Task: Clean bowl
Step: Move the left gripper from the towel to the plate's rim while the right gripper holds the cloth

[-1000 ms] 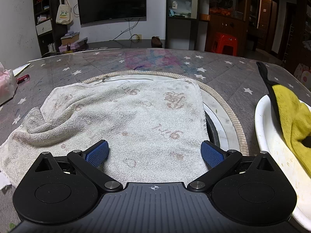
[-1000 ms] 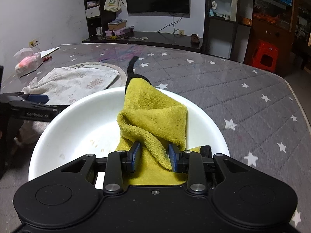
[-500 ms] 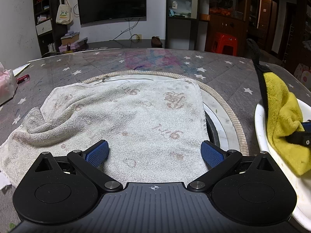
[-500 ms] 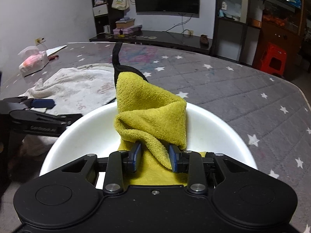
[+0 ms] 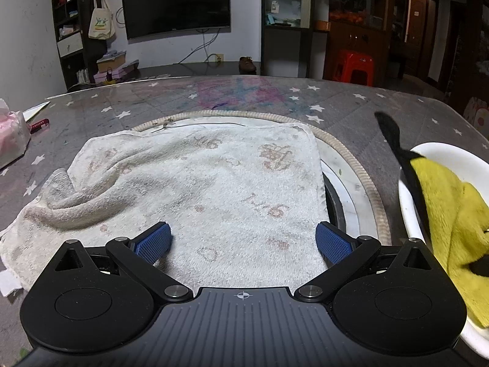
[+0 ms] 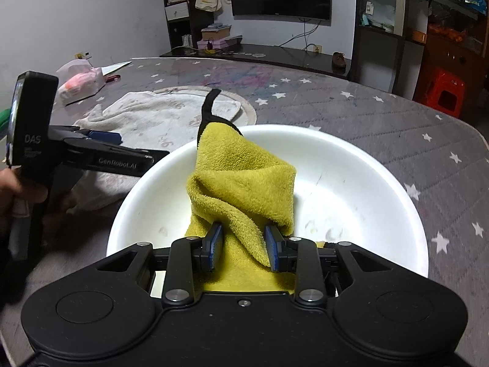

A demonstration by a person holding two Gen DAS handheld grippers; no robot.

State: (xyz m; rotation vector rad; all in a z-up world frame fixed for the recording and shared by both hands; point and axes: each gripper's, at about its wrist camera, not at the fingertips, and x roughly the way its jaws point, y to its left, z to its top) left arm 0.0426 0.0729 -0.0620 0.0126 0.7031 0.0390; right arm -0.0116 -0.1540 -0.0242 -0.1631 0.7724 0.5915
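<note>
Star-patterned grey table [image 5: 351,104], wall television [image 5: 175,1]

Yellow cloth [image 6: 244,180] hides the bowl's [image 6: 351,165] middle (stains partly covered).

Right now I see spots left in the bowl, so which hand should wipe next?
Right. Its gripper is shut on the cloth inside the bowl; the left gripper is open over the towel.

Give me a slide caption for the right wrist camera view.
Right gripper clamps a yellow cloth inside the white bowl; the left gripper waits open beside it.
</note>
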